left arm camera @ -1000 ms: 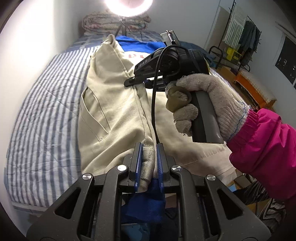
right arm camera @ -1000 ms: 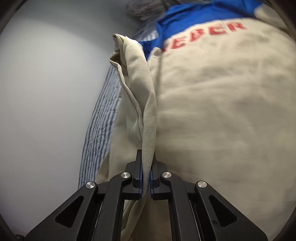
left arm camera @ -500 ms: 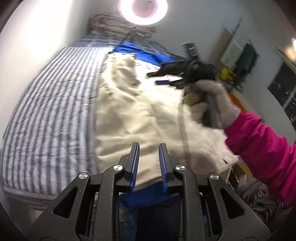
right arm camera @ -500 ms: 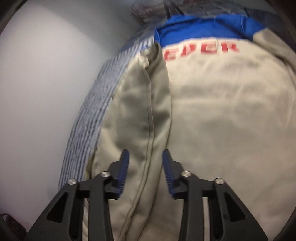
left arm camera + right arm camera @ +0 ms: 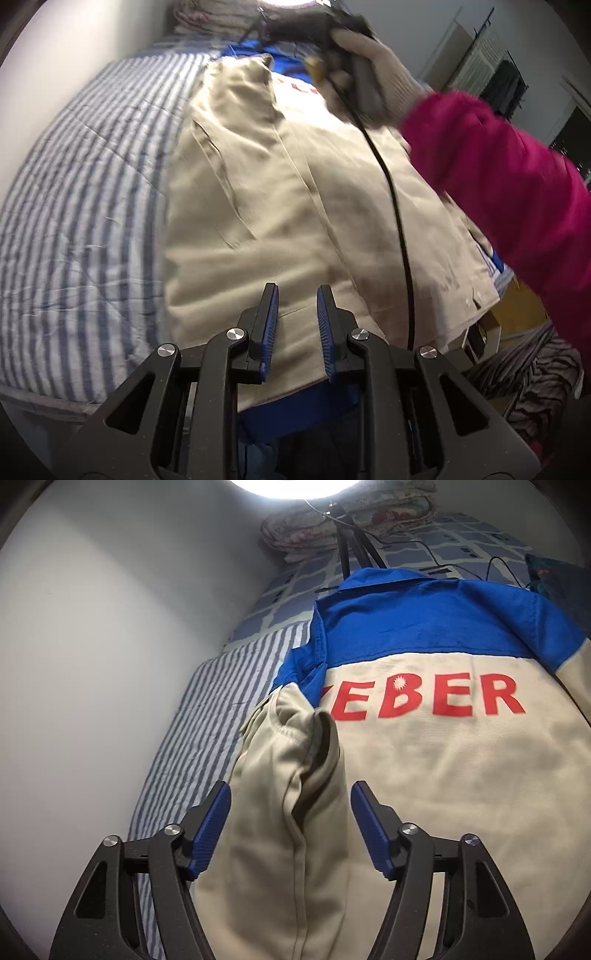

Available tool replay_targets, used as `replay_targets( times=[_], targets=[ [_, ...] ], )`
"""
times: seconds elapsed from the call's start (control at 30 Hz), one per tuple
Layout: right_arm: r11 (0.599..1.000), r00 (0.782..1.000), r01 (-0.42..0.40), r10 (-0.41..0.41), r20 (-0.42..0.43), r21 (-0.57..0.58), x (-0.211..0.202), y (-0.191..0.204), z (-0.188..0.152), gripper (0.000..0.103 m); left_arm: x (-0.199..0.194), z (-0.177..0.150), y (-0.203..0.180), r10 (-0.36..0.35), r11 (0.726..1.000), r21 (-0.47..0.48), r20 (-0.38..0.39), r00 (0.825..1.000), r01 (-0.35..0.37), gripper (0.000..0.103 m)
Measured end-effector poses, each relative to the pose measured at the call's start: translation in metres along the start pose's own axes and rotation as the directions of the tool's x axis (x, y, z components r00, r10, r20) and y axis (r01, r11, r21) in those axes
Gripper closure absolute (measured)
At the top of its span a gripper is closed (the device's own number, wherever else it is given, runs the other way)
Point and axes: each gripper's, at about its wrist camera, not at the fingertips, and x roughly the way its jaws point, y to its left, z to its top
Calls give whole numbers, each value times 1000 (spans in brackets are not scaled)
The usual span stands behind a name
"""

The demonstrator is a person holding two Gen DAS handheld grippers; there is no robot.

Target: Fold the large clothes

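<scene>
A beige jacket (image 5: 266,206) with a blue yoke and red letters (image 5: 443,698) lies back up on the striped bed sheet (image 5: 85,206). Its left side and sleeve (image 5: 295,794) are folded over onto the back. My left gripper (image 5: 295,295) hovers over the hem near the bed's front edge, jaws a little apart with nothing pinched. My right gripper (image 5: 291,790) is over the folded sleeve. Its jaws are opening wide and the pads are clear of the cloth. A gloved hand (image 5: 373,62) with a pink sleeve (image 5: 498,177) carries it at the far end.
A white wall (image 5: 110,664) runs along the bed's left side. A ring light on a tripod (image 5: 351,550), a folded quilt (image 5: 369,513) and cables sit at the head of the bed. A clothes rack (image 5: 506,81) and a striped heap (image 5: 535,376) are at the right.
Both grippers let go of the jacket's folded edge, which now lies flat. The right gripper opened wide and moved off toward the collar. The left one drew back a little over the hem.
</scene>
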Motion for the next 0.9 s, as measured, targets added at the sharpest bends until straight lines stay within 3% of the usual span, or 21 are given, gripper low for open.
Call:
replay_targets(
  times=[0.13,0.2,0.23,0.27,0.33,0.4,0.5,0.63,0.73,0.83,0.9],
  targets=[
    [1000,999,11,-11,-35,9,17,-2,7,34,10,-1,0,-5,1000,5,-24,1000,5,83],
    [1000,998,-8,8,-68,-1,21,1,8,74,12,-1,2,-16,1000,-5,-32,999,16,83],
    [1000,997,-7,4,-75,-30,20,4,8,88,13,-2,3,-26,1000,-12,-38,999,25,83],
    [997,997,20,-25,-67,-74,18,8,8,90,15,-3,4,-33,999,-16,-44,999,32,83],
    [978,989,121,-133,-59,-172,21,9,6,93,18,-6,3,-45,999,-19,-59,997,44,83],
    [963,971,205,-222,-89,-174,38,-5,2,93,23,-9,0,-47,999,-4,-75,996,47,83],
    [957,966,227,-244,-81,-182,54,-16,-9,91,28,-12,-9,-17,999,48,-90,996,21,83],
    [950,963,246,-263,-65,-193,41,-9,-9,83,26,-14,-7,-43,999,27,-94,995,46,83],
    [955,969,242,-247,-6,-172,12,-3,-11,82,19,-16,-7,-62,998,23,-87,994,64,83],
    [975,994,101,-108,-28,-196,-12,13,-29,82,3,-17,-7,-116,993,8,-57,992,116,83],
    [970,997,28,-45,-63,-242,-20,29,-48,82,-13,-14,-4,-114,993,10,-11,993,115,83]
  ],
)
